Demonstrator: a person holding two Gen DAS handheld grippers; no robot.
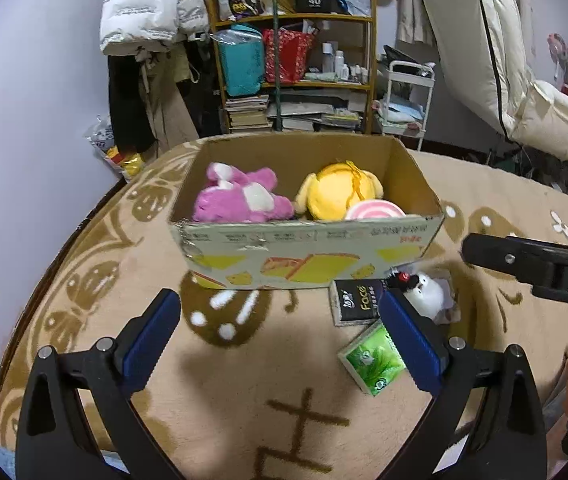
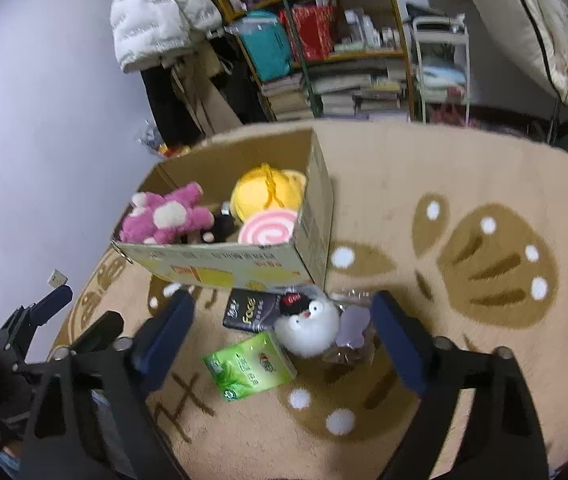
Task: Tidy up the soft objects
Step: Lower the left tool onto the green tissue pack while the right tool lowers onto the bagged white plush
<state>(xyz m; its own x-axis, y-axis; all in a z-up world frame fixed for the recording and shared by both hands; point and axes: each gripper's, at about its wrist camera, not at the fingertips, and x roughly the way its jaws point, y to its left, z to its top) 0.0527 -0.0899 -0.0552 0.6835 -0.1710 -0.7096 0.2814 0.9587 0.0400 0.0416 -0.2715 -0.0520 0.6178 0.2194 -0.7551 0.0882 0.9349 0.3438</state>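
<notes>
An open cardboard box [image 2: 308, 240] stands on the beige patterned blanket [image 2: 464, 184], holding a pink plush toy [image 2: 168, 220], a yellow plush toy [image 2: 268, 196] and a pink-and-white swirl cushion [image 2: 268, 232]. Just before the box's near wall lie a small white plush bird [image 2: 308, 328], a black tissue pack [image 2: 248, 312] and a green tissue pack [image 2: 250, 366]. The right hand-held gripper [image 2: 284, 332] is spread wide above the bird, gripping nothing. The left hand-held gripper [image 1: 280, 320] is also wide and empty.
</notes>
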